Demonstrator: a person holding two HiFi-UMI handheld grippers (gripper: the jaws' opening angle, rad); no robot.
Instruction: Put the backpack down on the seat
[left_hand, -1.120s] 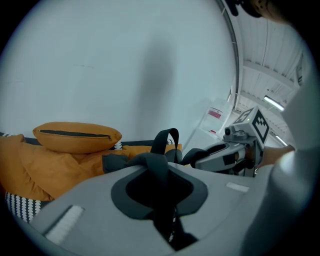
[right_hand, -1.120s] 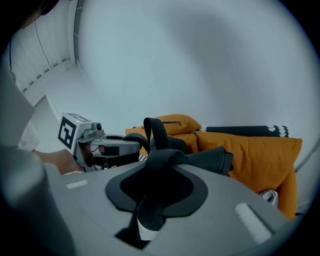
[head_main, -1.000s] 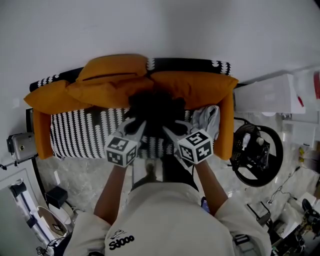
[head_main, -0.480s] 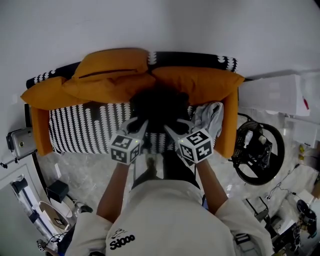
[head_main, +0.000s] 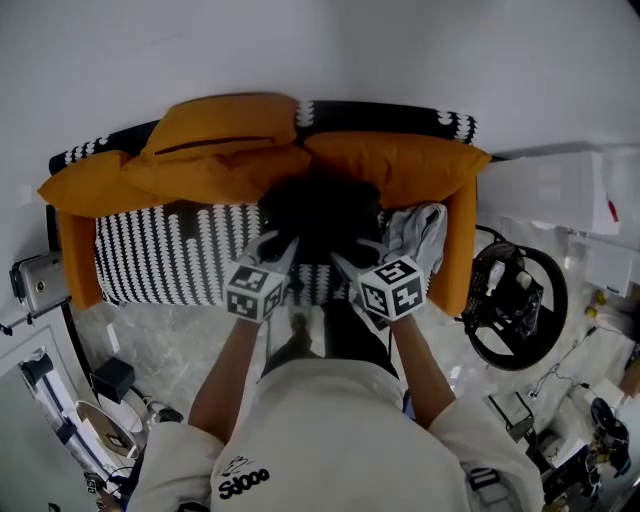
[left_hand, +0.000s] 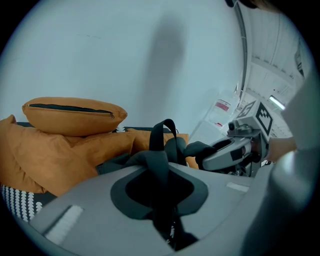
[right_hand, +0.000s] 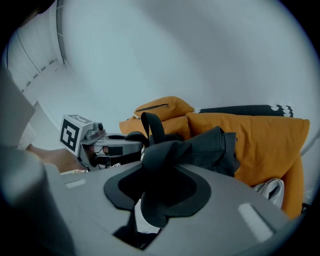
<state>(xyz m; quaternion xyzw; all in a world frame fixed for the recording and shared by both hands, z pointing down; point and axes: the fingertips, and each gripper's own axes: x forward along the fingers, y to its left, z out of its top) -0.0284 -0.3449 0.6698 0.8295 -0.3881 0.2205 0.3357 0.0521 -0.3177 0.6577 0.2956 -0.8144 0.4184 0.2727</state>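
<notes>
Head view: backpack (head_main: 318, 215) looks down on the sofa seat (head_main: 170, 262), against the orange cushions (head_main: 400, 165). Left gripper (left_hand: 160, 192) clamps a strap (left_hand: 156, 160). Right gripper (right_hand: 159, 195) jaws have just been opening, second strap pinched between them. Left to do: release both and back off.

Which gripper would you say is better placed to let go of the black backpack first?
Right gripper, probably: its fingers have just been opening with the black fabric backpack between them, over the black-and-white patterned sofa seat; the left gripper grips it tightly.
</notes>
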